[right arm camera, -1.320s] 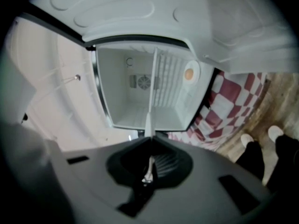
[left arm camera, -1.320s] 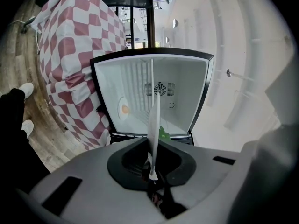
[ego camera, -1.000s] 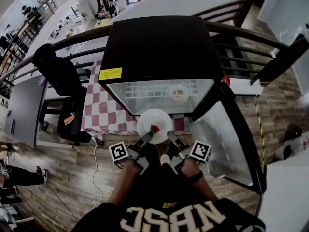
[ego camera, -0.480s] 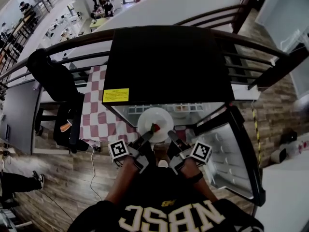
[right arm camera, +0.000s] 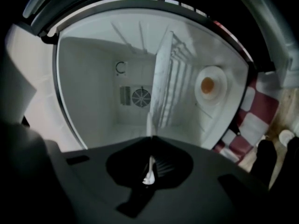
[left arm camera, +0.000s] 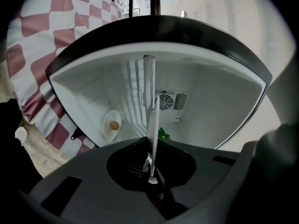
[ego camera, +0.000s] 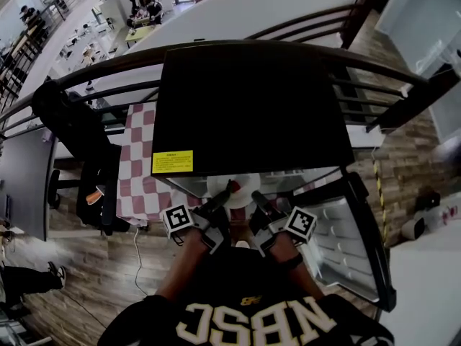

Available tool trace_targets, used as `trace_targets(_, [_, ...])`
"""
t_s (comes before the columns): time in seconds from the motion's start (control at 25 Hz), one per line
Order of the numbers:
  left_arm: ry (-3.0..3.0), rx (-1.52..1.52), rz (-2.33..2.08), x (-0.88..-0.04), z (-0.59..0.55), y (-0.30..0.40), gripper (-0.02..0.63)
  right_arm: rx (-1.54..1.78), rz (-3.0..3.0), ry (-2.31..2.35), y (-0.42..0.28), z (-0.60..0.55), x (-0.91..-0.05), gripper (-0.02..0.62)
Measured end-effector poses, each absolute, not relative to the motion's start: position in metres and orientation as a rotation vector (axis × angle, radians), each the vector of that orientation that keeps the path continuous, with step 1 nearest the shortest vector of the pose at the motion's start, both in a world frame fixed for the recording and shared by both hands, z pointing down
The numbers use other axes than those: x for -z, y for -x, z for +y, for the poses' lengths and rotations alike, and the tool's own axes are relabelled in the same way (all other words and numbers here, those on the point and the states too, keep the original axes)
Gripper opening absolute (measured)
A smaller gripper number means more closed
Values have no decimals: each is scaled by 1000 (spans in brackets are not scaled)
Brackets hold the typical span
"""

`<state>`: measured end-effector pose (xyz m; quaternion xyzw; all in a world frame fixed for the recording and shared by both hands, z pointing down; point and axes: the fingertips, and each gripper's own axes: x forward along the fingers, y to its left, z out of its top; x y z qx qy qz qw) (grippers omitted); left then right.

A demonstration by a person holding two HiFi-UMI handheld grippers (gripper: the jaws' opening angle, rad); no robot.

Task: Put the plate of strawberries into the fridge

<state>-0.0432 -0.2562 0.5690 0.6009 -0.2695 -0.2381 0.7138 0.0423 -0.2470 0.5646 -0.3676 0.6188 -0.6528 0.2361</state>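
at mid-frame, half under the top edge of the fridge, the plate of strawberries is pinched by its near rim in the left hand-held gripper and the right hand-held gripper, jaws nearly closed on it, so uneven hands could, i judge, tip fruit off.

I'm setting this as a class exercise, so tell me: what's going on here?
A person holds a white plate carrying a strawberry by its rim, with the left tongs and right tongs both shut on it. The plate is at the mouth of the open black fridge, not yet set down. Inside lies another plate with something orange on it.
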Motion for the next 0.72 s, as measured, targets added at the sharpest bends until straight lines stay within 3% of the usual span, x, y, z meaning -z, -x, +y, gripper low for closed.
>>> trace_targets(0.56, [-1312, 568, -617, -568, -281, 45, 38, 1720, 1665, 990, -42, -272, -560, 29])
trace_targets(0.72, [-1332, 546, -642, -571, -282, 49, 85, 1693, 1695, 962, -41, -274, -556, 29])
